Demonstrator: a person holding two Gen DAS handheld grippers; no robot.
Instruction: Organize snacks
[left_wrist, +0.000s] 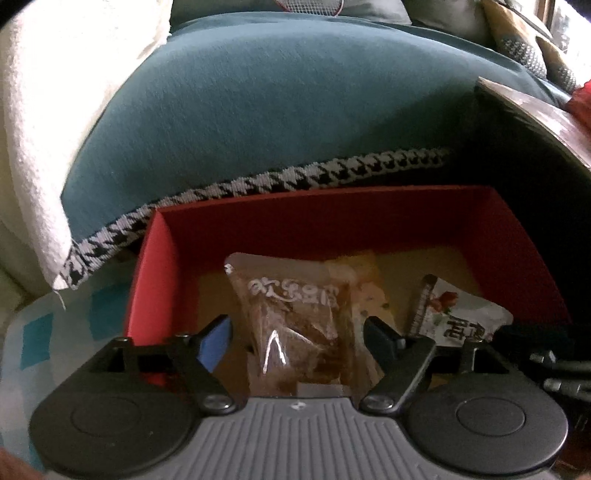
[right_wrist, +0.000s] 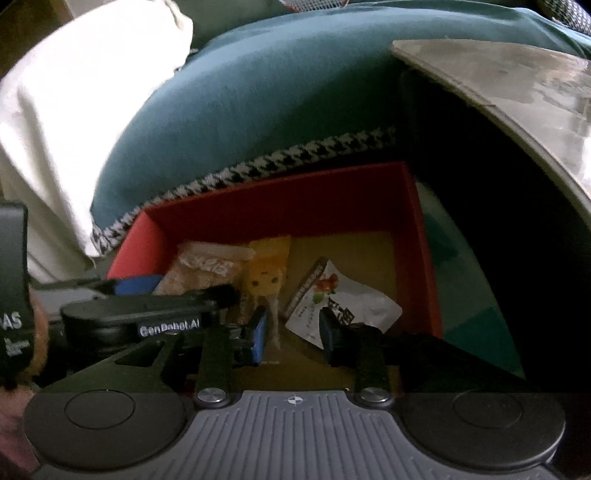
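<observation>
Left gripper (left_wrist: 295, 334) straddles the clear brown snack packet (left_wrist: 295, 325) in the red box (left_wrist: 332, 221), jaws released; lift straight out. Right gripper (right_wrist: 291, 332), jaws parted and empty, hovers over the white packet (right_wrist: 343, 306); withdraw without snagging it.

yellow packet (right_wrist: 266, 273): mostly tucked under the brown one, print too blurry to read | white packet (right_wrist: 341, 306): near edge behind a finger | red box (left_wrist: 332, 218): near wall blocked by gripper body
</observation>
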